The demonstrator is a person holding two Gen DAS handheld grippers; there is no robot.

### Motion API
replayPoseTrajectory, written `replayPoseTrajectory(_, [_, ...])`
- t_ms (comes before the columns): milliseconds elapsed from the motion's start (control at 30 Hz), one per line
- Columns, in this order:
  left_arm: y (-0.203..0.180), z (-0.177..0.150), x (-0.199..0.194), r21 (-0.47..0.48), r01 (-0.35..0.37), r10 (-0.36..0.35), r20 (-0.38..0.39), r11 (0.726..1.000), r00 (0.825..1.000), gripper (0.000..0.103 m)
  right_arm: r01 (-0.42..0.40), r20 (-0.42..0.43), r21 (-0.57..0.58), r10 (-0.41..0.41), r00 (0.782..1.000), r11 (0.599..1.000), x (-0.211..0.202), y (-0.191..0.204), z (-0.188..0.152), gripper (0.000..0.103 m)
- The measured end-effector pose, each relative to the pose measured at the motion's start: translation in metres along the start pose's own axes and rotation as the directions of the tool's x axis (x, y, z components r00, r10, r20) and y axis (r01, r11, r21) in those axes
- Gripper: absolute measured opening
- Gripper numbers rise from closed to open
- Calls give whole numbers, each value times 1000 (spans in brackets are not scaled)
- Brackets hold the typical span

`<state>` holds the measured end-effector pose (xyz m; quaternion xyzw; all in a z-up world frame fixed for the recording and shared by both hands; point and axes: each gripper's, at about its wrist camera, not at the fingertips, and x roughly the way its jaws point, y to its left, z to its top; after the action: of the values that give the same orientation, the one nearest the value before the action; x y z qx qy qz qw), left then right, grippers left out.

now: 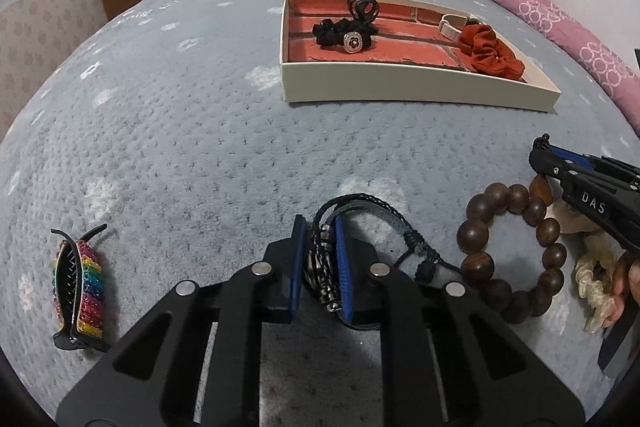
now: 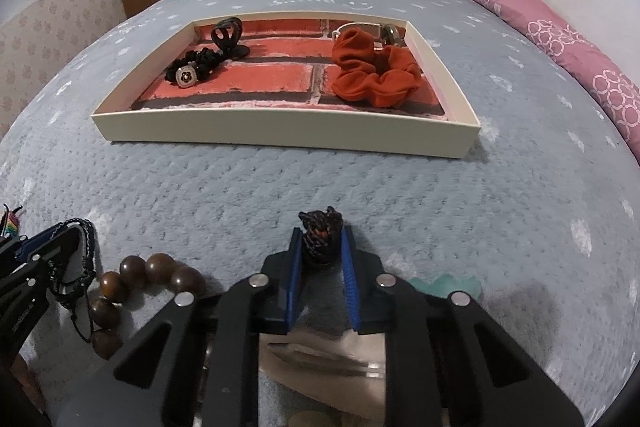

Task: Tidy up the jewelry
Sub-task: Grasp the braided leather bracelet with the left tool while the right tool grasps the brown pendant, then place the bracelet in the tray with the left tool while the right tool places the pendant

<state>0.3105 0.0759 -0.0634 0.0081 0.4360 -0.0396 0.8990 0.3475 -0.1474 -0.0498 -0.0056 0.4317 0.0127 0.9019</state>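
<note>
Farthest to the left of the left hand-held gripper (image 1: pixel 320 239), the rainbow hair claw (image 1: pixel 80 291) lies on the bed (image 1: pixel 180 131), well apart from everything else. The left hand-held gripper itself is clamped on a black braided bracelet (image 1: pixel 352 211), whose cords loop out past the fingertips and trail off to its right. Just beyond that, the wooden bead bracelet (image 1: pixel 516 251) lies flat between the two tools, with a cream scrunchie (image 1: pixel 596 287) on its far side. The right hand-held gripper (image 2: pixel 322 243) is closed on a small dark knotted cord piece (image 2: pixel 320 235) flecked with red. The tray (image 2: pixel 280 131) sits straight ahead of the right tool, its long axis running across the view and its low near wall facing both; for the left tool it lies ahead and to the right. I judge the right side nearer. The open bedspread between offers an unobstructed path, and the tray's middle floor is bare between the black scrunchie (image 2: pixel 196 65) and the red scrunchie (image 2: pixel 372 75).
</note>
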Motion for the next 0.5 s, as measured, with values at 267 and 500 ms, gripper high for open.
replayPoseTrajectory(267, [4, 2, -8, -16, 21, -20, 30, 1000, 999, 13, -24, 22, 6, 23, 999, 1000, -12, -6, 4, 19])
replayPoseTrajectory(500, [7, 19, -30, -17, 22, -21, 90, 1000, 996, 13, -46, 69, 5, 46, 997, 999, -34, -11, 18, 19])
